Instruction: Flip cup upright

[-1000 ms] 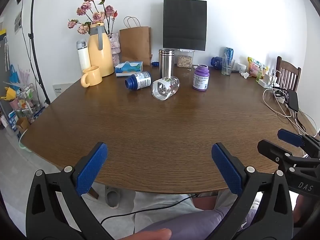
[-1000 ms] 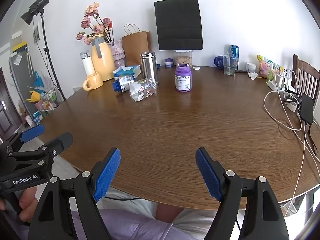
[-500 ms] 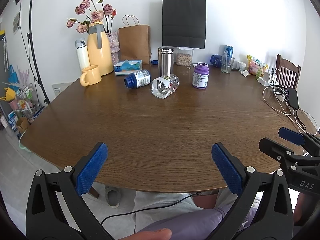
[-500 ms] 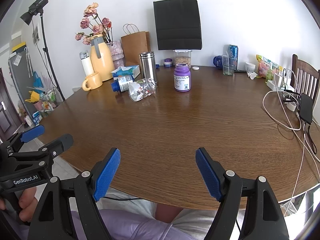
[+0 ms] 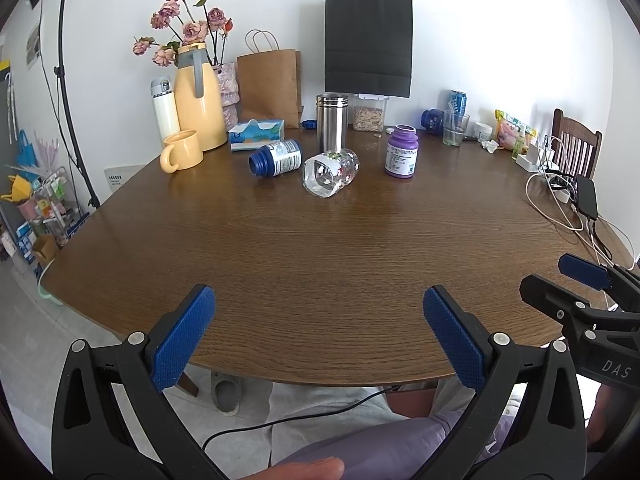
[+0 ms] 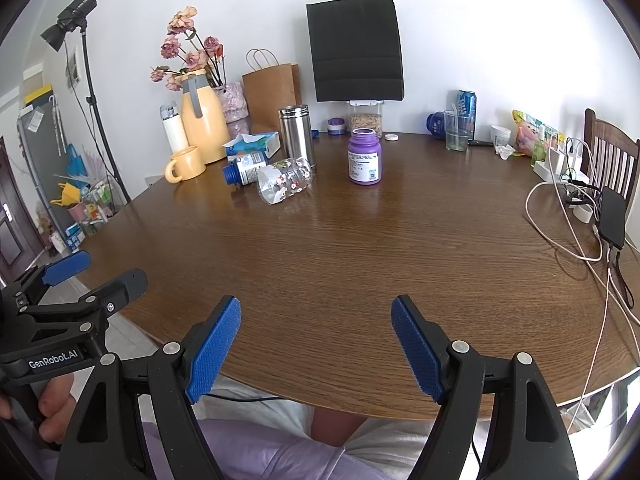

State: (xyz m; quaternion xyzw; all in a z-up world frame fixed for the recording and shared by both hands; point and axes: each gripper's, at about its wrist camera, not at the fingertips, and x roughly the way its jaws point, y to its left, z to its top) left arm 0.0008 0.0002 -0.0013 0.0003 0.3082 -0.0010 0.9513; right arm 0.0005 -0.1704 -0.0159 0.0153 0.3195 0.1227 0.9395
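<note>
The left gripper's [image 5: 318,334] blue-padded fingers [image 5: 182,338] are spread wide over the near edge of the tabletop [image 5: 320,252] and hold nothing. The right gripper [image 6: 316,344], just beside it to the right, has its fingers [image 6: 214,346] spread wide too, over the same near edge, with nothing between them.

The cup [image 5: 330,172] lies well apart from both grippers, toward the far edge of the tabletop. In the left wrist view it sits ahead of the open jaws, roughly on their midline; in the right wrist view the cup [image 6: 285,180] sits ahead and a little left of the gap.

It is a clear cup on its side, printed with small red and white figures. One round end faces the near edge and tilts slightly left, the other points toward the far edge.

Just to its left lies a blue bottle [image 5: 276,158] with a white label, also on its side, near the cup; whether they touch is unclear. Behind the cup stands a steel tumbler [image 5: 331,122], and to the right a purple bottle [image 5: 401,152] stands upright, apart from it.
</note>
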